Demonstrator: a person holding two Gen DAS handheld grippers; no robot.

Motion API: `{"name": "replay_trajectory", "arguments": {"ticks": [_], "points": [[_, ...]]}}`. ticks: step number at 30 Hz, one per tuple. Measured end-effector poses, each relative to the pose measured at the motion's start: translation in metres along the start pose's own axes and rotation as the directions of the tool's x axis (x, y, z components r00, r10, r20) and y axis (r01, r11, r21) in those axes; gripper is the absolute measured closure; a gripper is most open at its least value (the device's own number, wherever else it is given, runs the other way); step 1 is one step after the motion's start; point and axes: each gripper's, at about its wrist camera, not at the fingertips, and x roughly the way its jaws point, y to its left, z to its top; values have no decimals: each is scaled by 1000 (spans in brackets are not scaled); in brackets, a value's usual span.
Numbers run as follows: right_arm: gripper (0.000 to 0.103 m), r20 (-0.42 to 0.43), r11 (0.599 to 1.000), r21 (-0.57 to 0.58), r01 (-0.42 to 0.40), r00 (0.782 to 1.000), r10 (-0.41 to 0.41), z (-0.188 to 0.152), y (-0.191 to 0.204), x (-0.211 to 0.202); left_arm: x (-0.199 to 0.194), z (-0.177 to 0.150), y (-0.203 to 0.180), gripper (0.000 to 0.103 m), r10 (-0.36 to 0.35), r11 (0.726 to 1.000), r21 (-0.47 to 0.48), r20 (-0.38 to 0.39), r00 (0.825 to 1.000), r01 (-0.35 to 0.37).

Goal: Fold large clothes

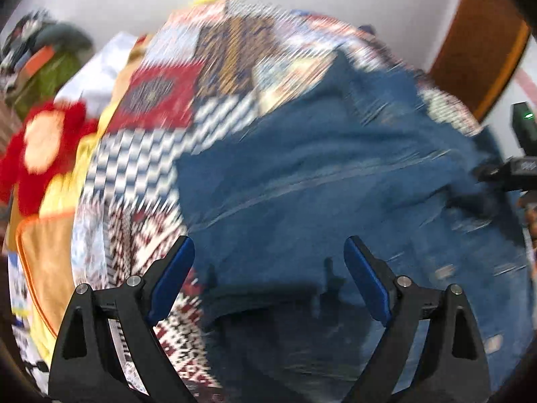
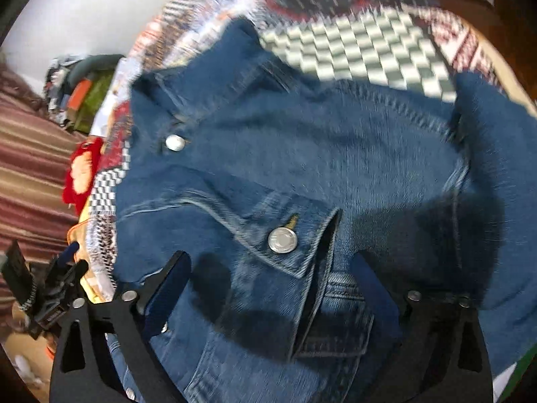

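Note:
A blue denim jacket (image 1: 335,174) lies spread on a patchwork quilt (image 1: 161,107). In the right wrist view the jacket (image 2: 302,154) shows a sleeve cuff with a silver button (image 2: 282,240) folded over its body, and a second button (image 2: 175,142) near the collar. My left gripper (image 1: 268,258) is open just above the jacket's left part, nothing between its blue pads (image 1: 174,275). My right gripper (image 2: 268,268) is open over the cuff, its fingers on either side of it and holding nothing. The other gripper shows at the left edge (image 2: 47,288).
The quilt (image 2: 362,43) covers a bed. A red and yellow cloth (image 1: 43,154) lies at its left side, with a pile of clothes (image 1: 43,60) beyond. A white wall and a brown wooden board (image 1: 483,43) are behind. A striped fabric (image 2: 30,174) lies at the left.

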Motion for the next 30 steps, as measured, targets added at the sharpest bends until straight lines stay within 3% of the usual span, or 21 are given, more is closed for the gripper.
{"name": "replay_trajectory", "arguments": {"ticks": [4,6,8,11,14,17,21,25,30], "points": [[18,-19,1000,6,-7,1000,7,-2,-2,19,38,-21,31,12,-19,995,-95,-83,996,11],[30,-7,1000,-29,8,1000,-8,-3,3,21,51,-25,40,12,-55,990,-138,-104,993,40],[60,8,993,-104,50,999,-49,-4,14,18,60,-29,47,11,-103,980,-180,-109,989,82],[66,43,977,-176,120,993,-114,-3,27,14,62,-32,50,7,-116,976,-195,-106,988,94],[69,148,950,-236,204,974,-172,-3,42,-3,61,-33,51,7,-104,978,-190,-108,989,82],[69,224,939,-263,220,961,-162,2,54,-28,51,-32,49,7,-61,985,-167,-111,992,42],[70,297,907,-329,262,941,-164,1,69,-54,25,-24,40,7,-38,992,-122,-43,998,33],[70,291,887,-341,312,932,-216,-1,56,-50,23,-20,29,7,-43,996,-84,-31,999,40],[69,238,905,-296,307,941,-241,0,33,-24,42,-25,20,7,-44,996,-78,-84,995,37]]}}
